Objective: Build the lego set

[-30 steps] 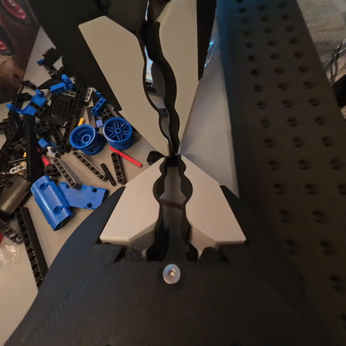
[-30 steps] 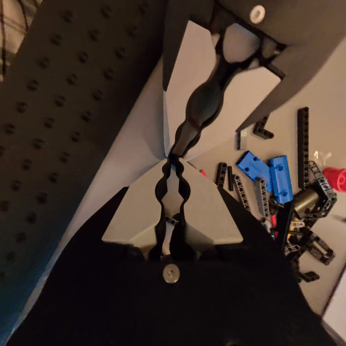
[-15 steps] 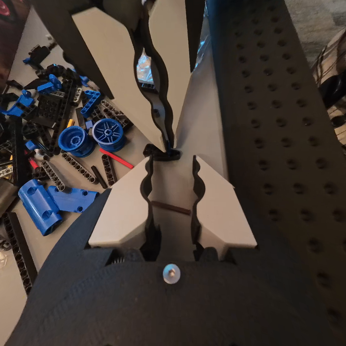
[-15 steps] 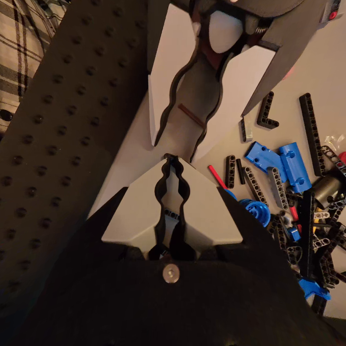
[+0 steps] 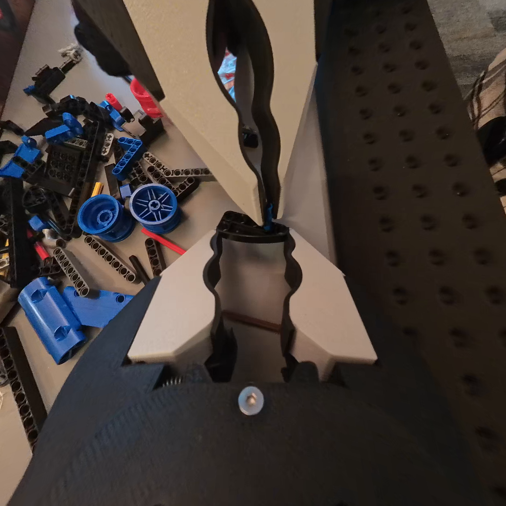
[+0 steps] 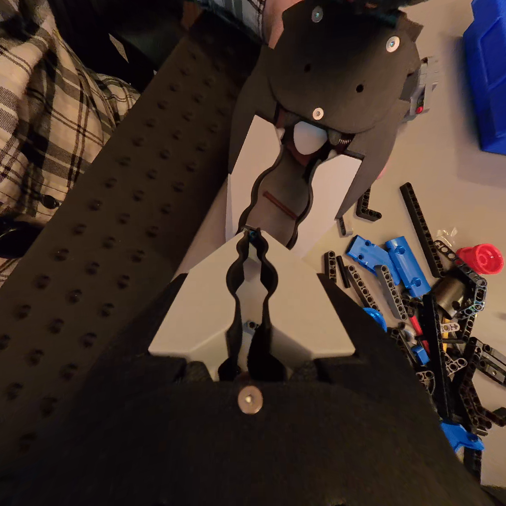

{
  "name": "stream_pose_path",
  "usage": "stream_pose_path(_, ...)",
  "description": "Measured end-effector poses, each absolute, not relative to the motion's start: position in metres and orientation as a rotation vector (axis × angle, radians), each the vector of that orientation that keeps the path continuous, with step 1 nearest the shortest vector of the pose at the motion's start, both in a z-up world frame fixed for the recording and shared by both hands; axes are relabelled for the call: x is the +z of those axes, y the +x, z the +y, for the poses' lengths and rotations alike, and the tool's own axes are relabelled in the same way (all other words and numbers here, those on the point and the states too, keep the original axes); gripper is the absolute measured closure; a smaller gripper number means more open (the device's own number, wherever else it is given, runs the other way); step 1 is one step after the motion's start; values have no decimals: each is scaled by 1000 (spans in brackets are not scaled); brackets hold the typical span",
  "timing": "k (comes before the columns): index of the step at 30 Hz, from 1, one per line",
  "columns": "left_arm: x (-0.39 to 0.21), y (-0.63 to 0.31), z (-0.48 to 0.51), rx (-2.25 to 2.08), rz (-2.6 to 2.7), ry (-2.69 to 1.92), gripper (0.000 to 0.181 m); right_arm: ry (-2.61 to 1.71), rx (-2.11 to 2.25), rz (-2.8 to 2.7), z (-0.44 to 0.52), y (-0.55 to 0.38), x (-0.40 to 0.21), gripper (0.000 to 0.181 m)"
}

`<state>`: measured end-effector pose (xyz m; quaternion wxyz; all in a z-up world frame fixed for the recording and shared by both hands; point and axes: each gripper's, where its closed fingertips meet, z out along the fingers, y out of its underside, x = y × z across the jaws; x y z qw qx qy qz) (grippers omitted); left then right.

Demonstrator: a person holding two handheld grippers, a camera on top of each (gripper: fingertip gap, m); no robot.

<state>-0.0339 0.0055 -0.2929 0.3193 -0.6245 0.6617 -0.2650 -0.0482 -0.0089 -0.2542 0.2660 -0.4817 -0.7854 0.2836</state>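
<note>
My right gripper (image 6: 253,236) is shut on a small blue pin (image 6: 252,235). In the left wrist view it comes down from the top (image 5: 267,216), and the pin (image 5: 269,213) is stuck in a black curved lego piece (image 5: 246,228). My left gripper (image 5: 252,239) is open, and the black piece lies across its fingertips. I cannot tell whether the piece touches them. In the right wrist view the left gripper (image 6: 267,238) faces mine, jaws apart. A thin brown axle (image 5: 250,321) lies on the table between the left fingers.
A black perforated board (image 5: 410,191) runs along one side of the grey table (image 6: 438,164). Loose parts lie in a pile: two blue wheels (image 5: 154,204), a blue panel (image 5: 52,315), black beams (image 6: 419,227) and a red piece (image 6: 482,258). A blue bin (image 6: 487,82) and a person's plaid sleeve (image 6: 41,95) are nearby. Spacing between my two grippers at the tips: around 4 cm. From the left gripper's tips to the thin brown axle (image 5: 250,321) is close to 6 cm. Seen from the right wrist view (image 6: 283,202) as well.
My left gripper has opened from shut. The black piece has turned and now lies across its tips, hanging on the pin. My right gripper has stayed shut on the pin.
</note>
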Motion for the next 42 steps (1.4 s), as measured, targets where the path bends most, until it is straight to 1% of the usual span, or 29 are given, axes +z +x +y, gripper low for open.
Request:
stream_pose_path(19, -294, -33, 5, -724, 1746, -1668, 138, -1348, 741, -2115, -5, -45, -262, 178)
stream_pose_path(21, -294, -33, 5, -731, 1736, -1678, 138, -1368, 736, -2047, 0, -43, -251, 158)
stream_pose_path(22, -292, -33, 7, -744, 1717, -1688, 138, -1355, 733, -1997, 3, -43, -243, 151)
stream_pose_path(25, -281, -31, 8, -853, 1631, -1715, 138, -1275, 514, -1936, 12, -38, -236, 139)
stream_pose_path(28, -266, -29, 9, -1001, 1526, -1742, 139, -1150, 307, -1927, 5, -40, -243, 139)
stream_pose_path(29, -269, -30, 10, -1007, 1527, -1761, 138, -1084, 226, -1912, 5, -42, -242, 143)
stream_pose_path(31, -270, -30, 10, -1034, 1534, -1774, 138, -1011, 120, -1890, 6, -43, -239, 144)
stream_pose_path(38, -262, -26, -5, -1157, 1583, -1736, 138, -820, -68, -1948, 5, -44, -238, 157)
stream_pose_path(39, -261, -24, -7, -1172, 1590, -1723, 138, -787, -97, -1948, 5, -46, -238, 154)
stream_pose_path(42, -260, -22, -9, -1187, 1597, -1712, 138, -731, -148, -1923, 6, -50, -238, 156)
